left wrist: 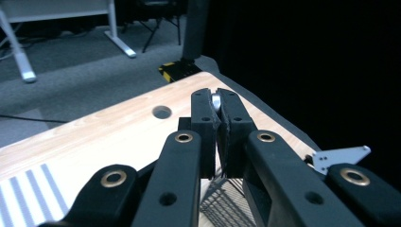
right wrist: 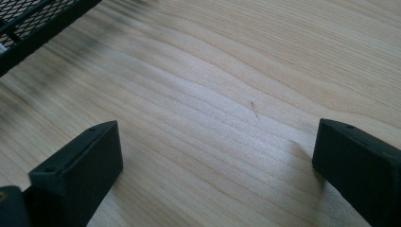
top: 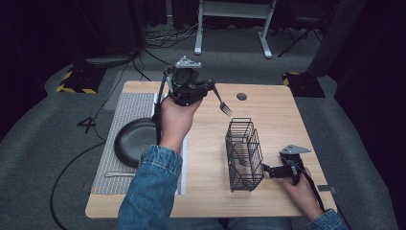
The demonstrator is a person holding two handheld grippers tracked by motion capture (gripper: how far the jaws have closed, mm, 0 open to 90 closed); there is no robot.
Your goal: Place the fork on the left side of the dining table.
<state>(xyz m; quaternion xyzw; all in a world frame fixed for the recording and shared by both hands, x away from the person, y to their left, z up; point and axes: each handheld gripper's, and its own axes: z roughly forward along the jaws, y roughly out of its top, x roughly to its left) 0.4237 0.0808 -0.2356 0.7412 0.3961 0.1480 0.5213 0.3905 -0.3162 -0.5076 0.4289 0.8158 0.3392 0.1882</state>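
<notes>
High view, item by item. A wooden table (top: pixel 268 120) is seen across the centre of the frame, with a round hole (top: pixel 242 96) near its far edge. A striped grey mat (top: pixel 125 115) is laid along the left part of the table, and a dark round plate (top: pixel 135 142) is set on it. A flat piece of cutlery (top: pixel 118 174) is seen on the mat below the plate; its type cannot be told. A black wire basket (top: pixel 244 153) is stood upright right of centre, with utensils dimly seen inside it.

The left gripper (top: pixel 209 86) is held raised in the upper middle of the frame, above the table. A fork (top: pixel 221 102) is clamped by its handle between the jaws, its tines pointed down and right, above and left of the basket and apart from it. The right gripper (top: pixel 266 169) is held low at the lower right, its jaws pointed left at the basket's lower right side; whether the wire is touched cannot be told.

Left gripper view: the jaws are pressed together at the centre, and a sliver of bright metal from the fork (left wrist: pixel 216 100) is seen between their tips.

Right gripper view: the jaws are spread wide at the lower corners over bare wood, with nothing between them. A corner of the basket (right wrist: pixel 38 21) is seen at the upper left.
</notes>
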